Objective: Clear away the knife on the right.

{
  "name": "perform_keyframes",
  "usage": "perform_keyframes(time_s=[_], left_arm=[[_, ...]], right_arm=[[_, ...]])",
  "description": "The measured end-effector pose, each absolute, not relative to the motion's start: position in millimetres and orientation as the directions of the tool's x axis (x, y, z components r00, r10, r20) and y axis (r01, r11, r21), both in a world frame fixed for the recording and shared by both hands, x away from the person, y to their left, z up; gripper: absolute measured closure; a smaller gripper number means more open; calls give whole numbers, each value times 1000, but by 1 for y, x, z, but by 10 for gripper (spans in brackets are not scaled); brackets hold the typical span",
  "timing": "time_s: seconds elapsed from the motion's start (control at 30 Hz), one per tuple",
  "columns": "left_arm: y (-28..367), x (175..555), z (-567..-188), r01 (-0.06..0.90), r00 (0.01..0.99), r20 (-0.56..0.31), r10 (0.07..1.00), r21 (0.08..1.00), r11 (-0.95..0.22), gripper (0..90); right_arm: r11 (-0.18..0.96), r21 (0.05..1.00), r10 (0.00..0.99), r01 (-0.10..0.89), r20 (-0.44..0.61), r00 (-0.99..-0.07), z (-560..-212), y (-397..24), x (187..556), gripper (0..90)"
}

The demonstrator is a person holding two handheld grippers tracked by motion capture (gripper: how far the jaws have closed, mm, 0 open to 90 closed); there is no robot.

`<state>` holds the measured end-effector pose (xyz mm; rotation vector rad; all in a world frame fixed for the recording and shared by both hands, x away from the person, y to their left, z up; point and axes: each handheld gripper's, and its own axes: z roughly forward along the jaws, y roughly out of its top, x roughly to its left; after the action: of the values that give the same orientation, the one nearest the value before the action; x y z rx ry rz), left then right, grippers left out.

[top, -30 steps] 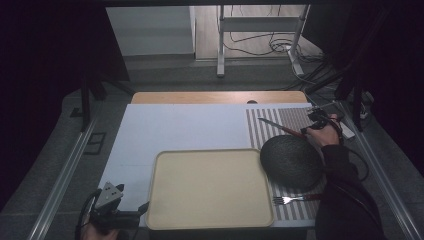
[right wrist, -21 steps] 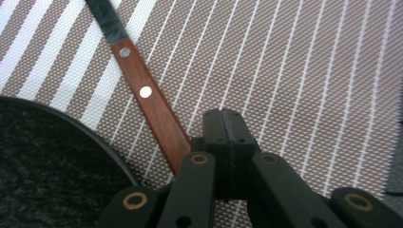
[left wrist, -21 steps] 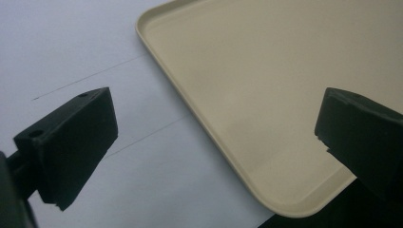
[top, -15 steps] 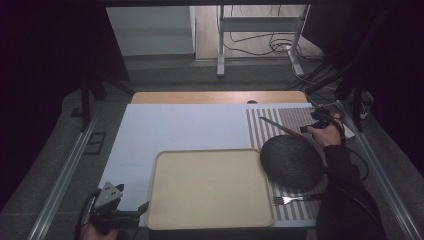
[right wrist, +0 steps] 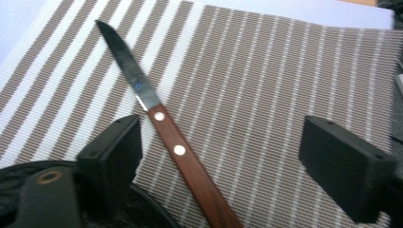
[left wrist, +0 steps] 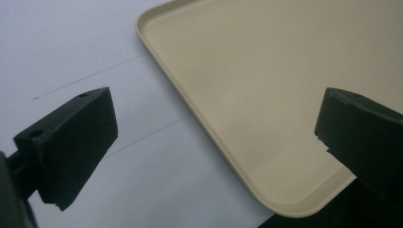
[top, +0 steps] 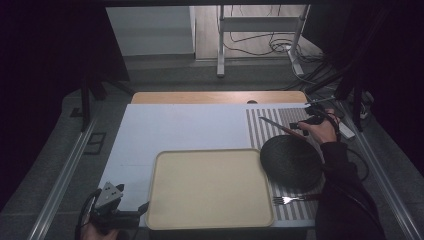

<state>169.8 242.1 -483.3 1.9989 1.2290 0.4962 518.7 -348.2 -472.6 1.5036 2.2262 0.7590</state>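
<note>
A knife (right wrist: 190, 161) with a brown riveted wooden handle and a dark blade lies flat on the striped placemat (right wrist: 266, 71). My right gripper (right wrist: 223, 137) is open, its jaws either side of the handle and clear of it. In the high view the knife (top: 280, 127) lies at the right rear, just left of my right gripper (top: 303, 125). A beige tray (top: 210, 187) sits empty at the front centre. My left gripper (top: 137, 212) is open at the tray's front left corner. In the left gripper view, my left gripper (left wrist: 218, 102) spans the tray's rim (left wrist: 190, 109).
A black round woven plate (top: 291, 162) lies on the striped placemat (top: 260, 125), close to the knife handle and the tray's right edge. A fork (top: 292, 200) rests at the front right. The white table sheet (top: 185, 125) lies bare behind the tray. Cables trail on the floor beyond.
The right hand has shifted very slightly over the knife. The knife, tray and left gripper have stayed where they were.
</note>
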Motion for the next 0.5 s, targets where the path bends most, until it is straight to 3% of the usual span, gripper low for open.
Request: perform_keyframes(time_s=[0.17,0.5], left_arm=[[242,170,-483,601,470,-47,881,748,-281,4],[242,170,-483,602,471,-46,881,747,-283,4]], right_arm=[[321,611,916,724,-6,-401,-474,-337,522,70],[375,618,881,691,-7,-472,-470,-312,527,44]])
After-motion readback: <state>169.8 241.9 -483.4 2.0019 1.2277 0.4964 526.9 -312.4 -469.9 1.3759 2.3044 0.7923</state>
